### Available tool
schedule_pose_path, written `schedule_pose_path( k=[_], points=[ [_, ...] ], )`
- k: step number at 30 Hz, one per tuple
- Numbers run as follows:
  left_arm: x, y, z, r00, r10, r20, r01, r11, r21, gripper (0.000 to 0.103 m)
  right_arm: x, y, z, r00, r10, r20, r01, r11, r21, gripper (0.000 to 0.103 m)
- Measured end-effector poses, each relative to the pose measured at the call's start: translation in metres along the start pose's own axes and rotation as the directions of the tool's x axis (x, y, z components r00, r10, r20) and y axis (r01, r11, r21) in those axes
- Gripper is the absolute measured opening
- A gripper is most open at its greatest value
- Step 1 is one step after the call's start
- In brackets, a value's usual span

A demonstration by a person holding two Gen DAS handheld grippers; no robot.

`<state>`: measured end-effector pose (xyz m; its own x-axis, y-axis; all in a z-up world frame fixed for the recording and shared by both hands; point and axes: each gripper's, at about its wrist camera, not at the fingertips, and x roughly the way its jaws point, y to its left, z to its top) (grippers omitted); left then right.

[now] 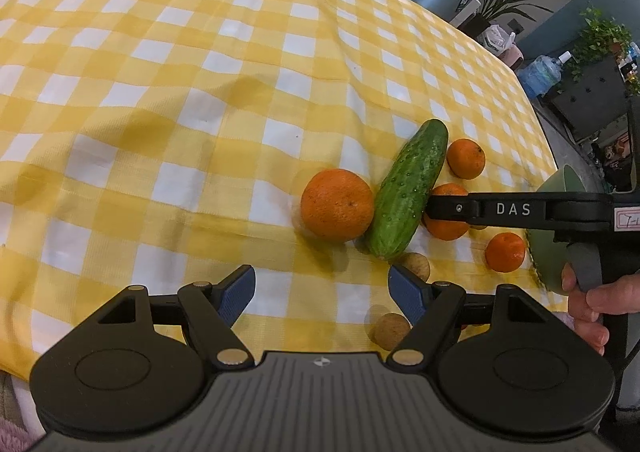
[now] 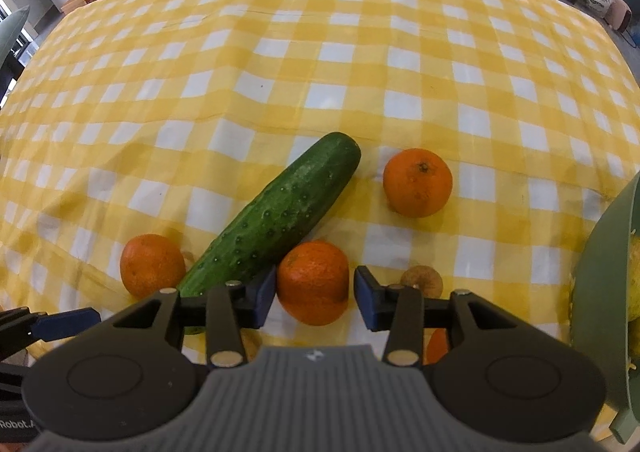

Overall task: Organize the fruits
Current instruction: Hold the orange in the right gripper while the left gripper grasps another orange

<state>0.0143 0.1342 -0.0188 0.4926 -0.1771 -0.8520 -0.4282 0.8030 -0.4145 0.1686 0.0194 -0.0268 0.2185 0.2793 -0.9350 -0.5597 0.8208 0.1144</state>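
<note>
- On the yellow-and-white checked tablecloth [image 1: 200,92], seen from the left wrist, the fruit sits at about four o'clock: a big orange [image 1: 337,205] touching a cucumber [image 1: 408,192] that slants up toward one o'clock.
- Left gripper [image 1: 322,292] hovers with its blue fingers [image 1: 240,294] spread wide and nothing between them.
- Right gripper [image 1: 430,208] reaches in from three o'clock as a black bar marked DAS; its tips are hidden against the cucumber and a middle mandarin [image 1: 446,228], so from here I cannot tell their spread.
- Two more mandarins show, one at the far end [image 1: 465,158] and one nearer [image 1: 505,252]; two small brown fruits [image 1: 418,266] are partly hidden by the left gripper's right finger.
- A green bowl [image 1: 560,188] is cut off at the right edge, and a hand [image 1: 592,308] on the handle is only partly in view.
- From the right wrist, the right gripper [image 2: 315,298] has its blue pads [image 2: 262,298] to either side of a mandarin [image 2: 313,282]; a sliver of cloth shows beside the right pad, so the fruit is straddled, not pinched.
- Cucumber [image 2: 276,216] runs from seven to one o'clock, its near end hidden behind the left finger.
- Another orange [image 2: 152,265] lies at nine o'clock, one more [image 2: 417,182] at one o'clock, well apart.
- A small brown fruit [image 2: 424,278] peeks over the right finger; an orange sliver [image 2: 436,344] below is mostly hidden.
- Green bowl [image 2: 604,252] is cut off at three o'clock, with something yellow inside that is hard to make out.
</note>
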Motion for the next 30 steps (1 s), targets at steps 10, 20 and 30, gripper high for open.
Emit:
schedule_pose_path(
  k=[10, 20, 30],
  points=[
    [-0.008, 0.008, 0.004, 0.999, -0.032, 0.021, 0.032, 0.999, -0.008, 0.089, -0.008, -0.006, -0.01, 1.0, 0.003, 0.027, -0.004, 1.0, 0.014, 0.037],
    [-0.001, 0.031, 0.012, 0.999, -0.048, 0.005, 0.048, 0.993, -0.108, 0.089, -0.004, 0.012, -0.021, 0.997, -0.071, -0.041, 0.064, 0.987, -0.147, 0.04],
    [0.009, 0.011, 0.008, 0.997, -0.02, 0.068, 0.017, 0.999, 0.044, 0.089, 0.003, 0.013, -0.028, 0.997, -0.081, 0.012, 0.082, 0.986, -0.148, 0.038]
  ],
)
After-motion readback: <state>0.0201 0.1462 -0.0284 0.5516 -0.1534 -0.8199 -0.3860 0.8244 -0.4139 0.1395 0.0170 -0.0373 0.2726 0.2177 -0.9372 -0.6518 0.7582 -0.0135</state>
